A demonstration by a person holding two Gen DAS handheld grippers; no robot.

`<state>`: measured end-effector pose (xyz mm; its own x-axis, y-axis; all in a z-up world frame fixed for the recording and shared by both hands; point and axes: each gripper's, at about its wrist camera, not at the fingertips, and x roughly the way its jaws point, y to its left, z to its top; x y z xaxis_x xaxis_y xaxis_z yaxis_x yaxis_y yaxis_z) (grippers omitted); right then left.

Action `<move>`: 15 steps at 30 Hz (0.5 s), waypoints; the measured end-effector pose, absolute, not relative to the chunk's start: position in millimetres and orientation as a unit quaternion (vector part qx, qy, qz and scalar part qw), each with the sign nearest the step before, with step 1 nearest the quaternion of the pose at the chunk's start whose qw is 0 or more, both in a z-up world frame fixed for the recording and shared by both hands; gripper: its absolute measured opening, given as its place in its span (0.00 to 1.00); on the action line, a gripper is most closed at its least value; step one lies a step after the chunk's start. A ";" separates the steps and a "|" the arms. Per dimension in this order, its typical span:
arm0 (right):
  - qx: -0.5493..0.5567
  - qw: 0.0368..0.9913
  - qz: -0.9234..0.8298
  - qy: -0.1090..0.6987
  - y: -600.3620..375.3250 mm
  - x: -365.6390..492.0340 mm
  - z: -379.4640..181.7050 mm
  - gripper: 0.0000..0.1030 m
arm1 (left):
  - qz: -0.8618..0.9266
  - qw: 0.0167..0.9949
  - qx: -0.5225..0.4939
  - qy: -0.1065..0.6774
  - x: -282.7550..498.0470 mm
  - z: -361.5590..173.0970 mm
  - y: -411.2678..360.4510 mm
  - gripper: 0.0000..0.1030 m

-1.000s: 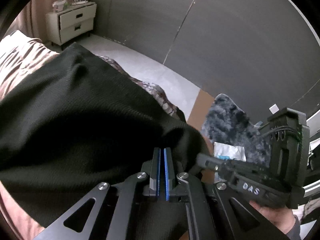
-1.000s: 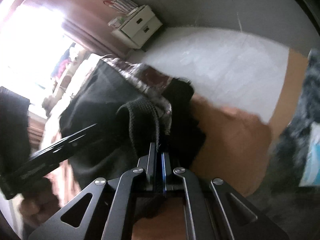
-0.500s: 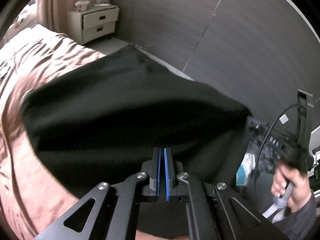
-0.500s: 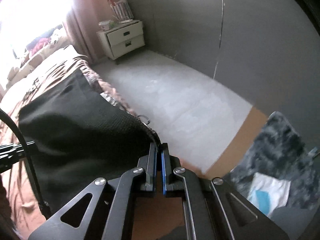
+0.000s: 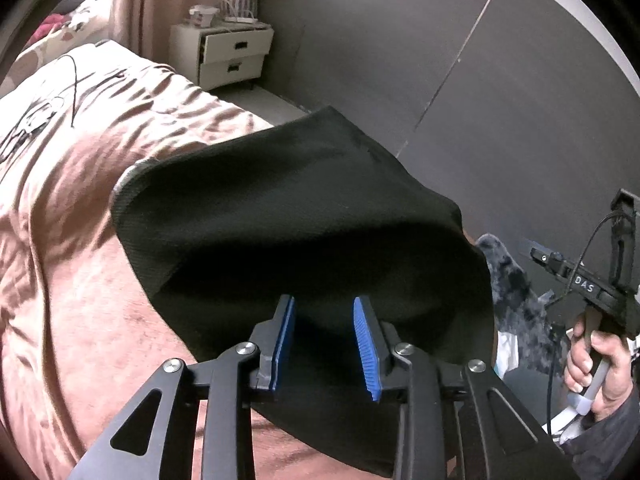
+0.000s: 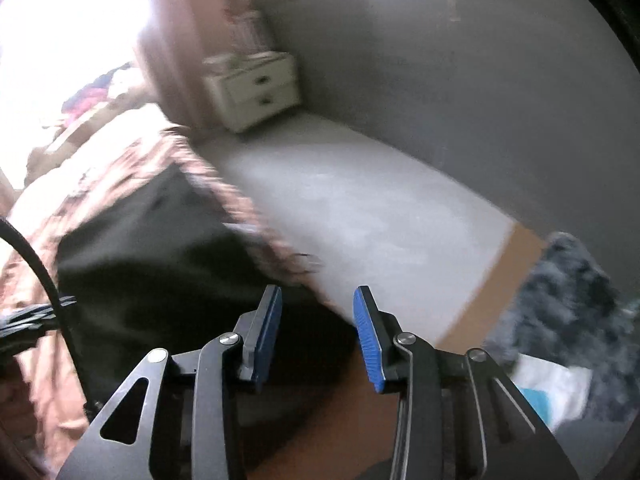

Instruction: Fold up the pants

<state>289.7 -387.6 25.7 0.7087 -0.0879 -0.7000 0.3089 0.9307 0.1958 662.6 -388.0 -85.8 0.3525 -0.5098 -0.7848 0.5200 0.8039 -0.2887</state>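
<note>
A wide bed covered in a rumpled dusty-pink bedspread (image 5: pixel 68 240) is seen filling the left of the left wrist view, with dark grey panelled wall (image 5: pixel 460 80) behind it and a pale grey floor (image 6: pixel 360 200) laid between bed and wall. A shaggy dark grey rug (image 6: pixel 572 288) is spread on the floor at the right, beside a strip of brown floor (image 6: pixel 500 280), and a white sheet with a blue patch (image 6: pixel 552 388) is lying at the rug's near edge. A white two-drawer bedside cabinet (image 5: pixel 228 56) is set in the far corner by a pink curtain (image 5: pixel 132 4), with small items stacked on top that cannot be made out. A thin black cord (image 5: pixel 60 92) is trailed over the bedspread. The right wrist view is blurred. The black knitted pants (image 5: pixel 300 232) are laid folded on the near corner of the bed, reaching to its edge, one rounded fold turned toward the cabinet. The left gripper (image 5: pixel 324 340) is held just above the near part of the pants; its blue-padded jaws are opening, parted by a moderate gap, with the cloth seen under them but not pinched. The right gripper (image 6: pixel 318 334), held in a hand (image 5: pixel 596 356) off the bed's corner, is likewise opening, with nothing clamped between its pads and only the pants' edge and brown floor seen below.
</note>
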 end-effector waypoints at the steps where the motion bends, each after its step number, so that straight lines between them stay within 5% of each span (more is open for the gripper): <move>1: 0.148 0.914 -0.096 0.366 -381.4 293.3 26.2 0.34 | -0.311 0.824 0.009 0.474 664.0 -86.4 -386.4 0.32; 5: 0.131 0.918 -0.047 0.371 -356.9 313.6 25.3 0.37 | -0.304 0.829 0.007 0.469 670.5 -87.6 -376.4 0.32; 8: 0.110 0.922 -0.026 0.371 -348.1 331.5 26.1 0.56 | -0.300 0.833 0.000 0.465 678.5 -89.9 -366.8 0.32; 15: 0.098 0.922 -0.005 0.374 -365.6 376.8 28.9 0.56 | -0.289 0.846 -0.047 0.446 697.1 -90.5 -340.7 0.32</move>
